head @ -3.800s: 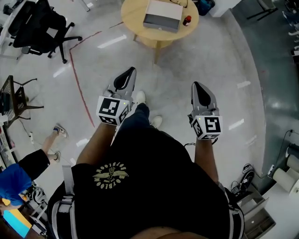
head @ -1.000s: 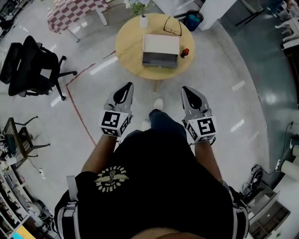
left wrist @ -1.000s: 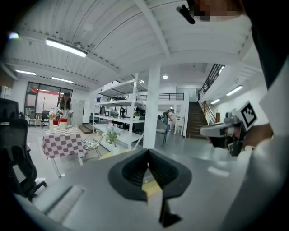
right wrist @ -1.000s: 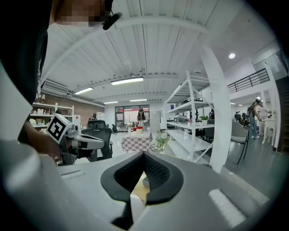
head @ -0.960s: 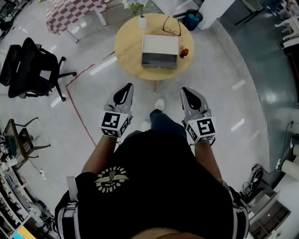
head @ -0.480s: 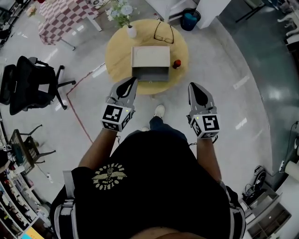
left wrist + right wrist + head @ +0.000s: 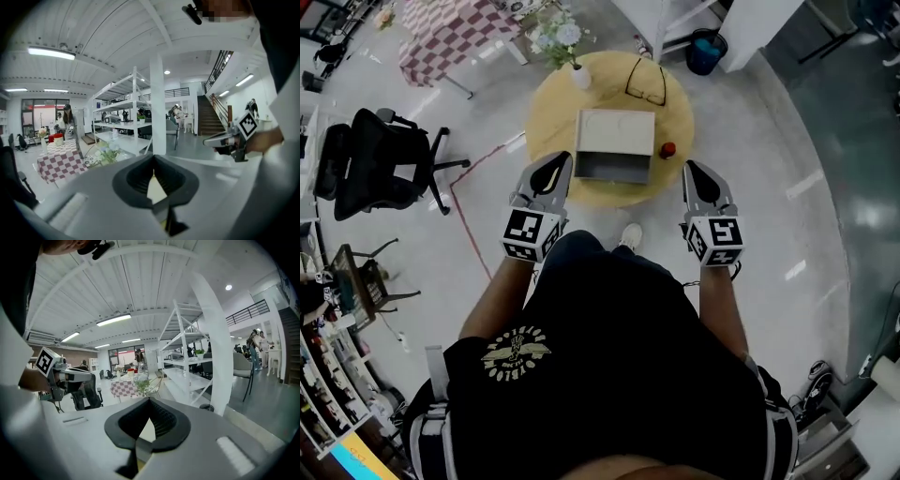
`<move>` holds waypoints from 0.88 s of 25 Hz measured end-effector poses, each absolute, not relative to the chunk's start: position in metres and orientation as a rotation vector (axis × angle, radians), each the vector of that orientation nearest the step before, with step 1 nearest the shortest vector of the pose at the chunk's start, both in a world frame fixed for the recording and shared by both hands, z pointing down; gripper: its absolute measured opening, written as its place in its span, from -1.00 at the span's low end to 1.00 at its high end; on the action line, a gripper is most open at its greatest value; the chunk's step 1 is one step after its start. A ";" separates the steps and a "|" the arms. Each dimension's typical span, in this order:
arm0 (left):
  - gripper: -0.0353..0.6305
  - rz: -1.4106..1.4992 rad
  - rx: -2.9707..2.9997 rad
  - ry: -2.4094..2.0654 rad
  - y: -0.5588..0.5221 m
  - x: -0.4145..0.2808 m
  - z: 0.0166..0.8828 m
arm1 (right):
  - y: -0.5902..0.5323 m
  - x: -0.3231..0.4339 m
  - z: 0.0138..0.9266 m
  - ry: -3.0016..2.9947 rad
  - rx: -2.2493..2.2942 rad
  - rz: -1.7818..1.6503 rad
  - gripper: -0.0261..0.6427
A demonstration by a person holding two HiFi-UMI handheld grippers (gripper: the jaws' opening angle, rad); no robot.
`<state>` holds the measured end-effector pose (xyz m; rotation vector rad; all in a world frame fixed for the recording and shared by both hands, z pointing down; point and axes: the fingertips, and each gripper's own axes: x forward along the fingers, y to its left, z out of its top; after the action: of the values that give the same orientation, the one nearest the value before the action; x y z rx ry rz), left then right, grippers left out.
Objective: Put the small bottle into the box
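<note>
The small bottle [image 7: 667, 150] sits on the round bench [image 7: 548, 124] just right of the box [image 7: 615, 141], a red speck too small for detail. The left gripper [image 7: 555, 167] and right gripper [image 7: 694, 173] hover at the bench's near edge, the jaws of each pressed together on nothing. In the gripper views their own bodies hide the benchtop.

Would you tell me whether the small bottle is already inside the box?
Out: the small bottle sits on the table, just right of the box.

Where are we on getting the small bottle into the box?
Nothing done yet: the small red bottle stands on the round table, right of the box. Nothing in hand: left gripper and right gripper are shut and empty, near the table's edge. Left: reach, grasp, drop it in.
</note>
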<state>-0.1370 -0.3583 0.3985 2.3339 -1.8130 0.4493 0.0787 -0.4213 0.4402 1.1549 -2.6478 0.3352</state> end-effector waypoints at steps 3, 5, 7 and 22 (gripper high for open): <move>-0.89 0.463 2.302 -1.834 -0.358 -0.150 0.402 | -0.438 0.072 0.451 -2.622 1.143 0.358 -0.90; -0.89 0.462 2.271 -1.844 -0.357 -0.164 0.410 | -0.448 0.065 0.461 -2.596 1.139 0.358 -0.90; -0.89 0.454 2.224 -1.836 -0.356 -0.181 0.421 | -0.455 0.056 0.472 -2.555 1.130 0.363 -0.90; -0.89 0.452 2.236 -1.646 -0.438 -0.219 0.453 | -0.511 0.028 0.593 -2.249 1.057 0.511 -0.13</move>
<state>-0.2189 -0.4377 0.4526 2.2361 -1.6456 0.4515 0.0282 -0.5106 0.5931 1.0566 -2.2494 0.5107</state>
